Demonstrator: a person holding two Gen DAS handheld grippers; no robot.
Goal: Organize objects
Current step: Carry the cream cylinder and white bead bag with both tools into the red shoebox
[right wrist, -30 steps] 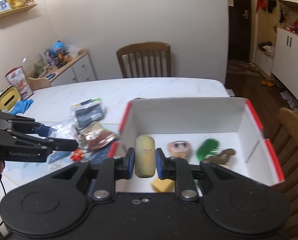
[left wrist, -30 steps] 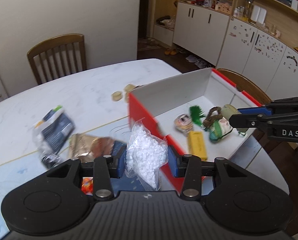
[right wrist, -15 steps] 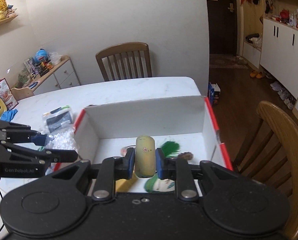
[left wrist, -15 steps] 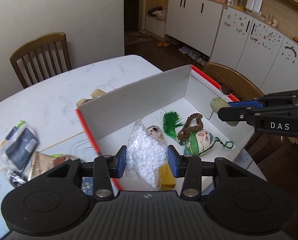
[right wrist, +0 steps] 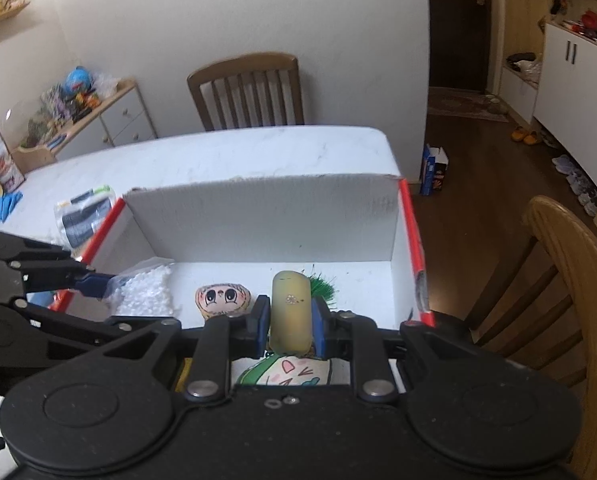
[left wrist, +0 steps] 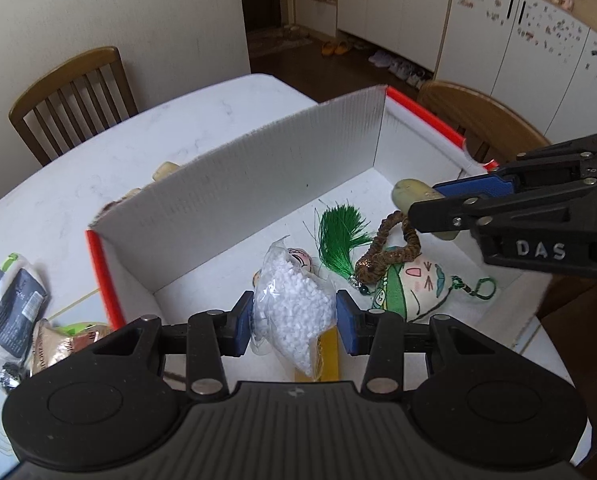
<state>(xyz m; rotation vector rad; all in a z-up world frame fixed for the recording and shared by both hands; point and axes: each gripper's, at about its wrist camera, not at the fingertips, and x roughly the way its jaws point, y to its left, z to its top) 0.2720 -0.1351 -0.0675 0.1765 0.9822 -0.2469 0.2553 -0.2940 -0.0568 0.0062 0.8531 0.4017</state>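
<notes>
Nearest, clamped between the left gripper (left wrist: 295, 322) pads: one clear bag of white pellets (left wrist: 296, 308), hung over the white box (left wrist: 258, 184), seemingly for dropping in; likewise one yellowish oblong piece (right wrist: 290, 312) pinched in the right gripper (right wrist: 289, 326). Lying inside already: one yellow block (left wrist: 326, 356), two face charms (right wrist: 222, 298), one green tassel (left wrist: 340, 236), one braided loop (left wrist: 390, 256). Farther out on the table (left wrist: 78, 184), still unsorted: a few packets (left wrist: 12, 306).
</notes>
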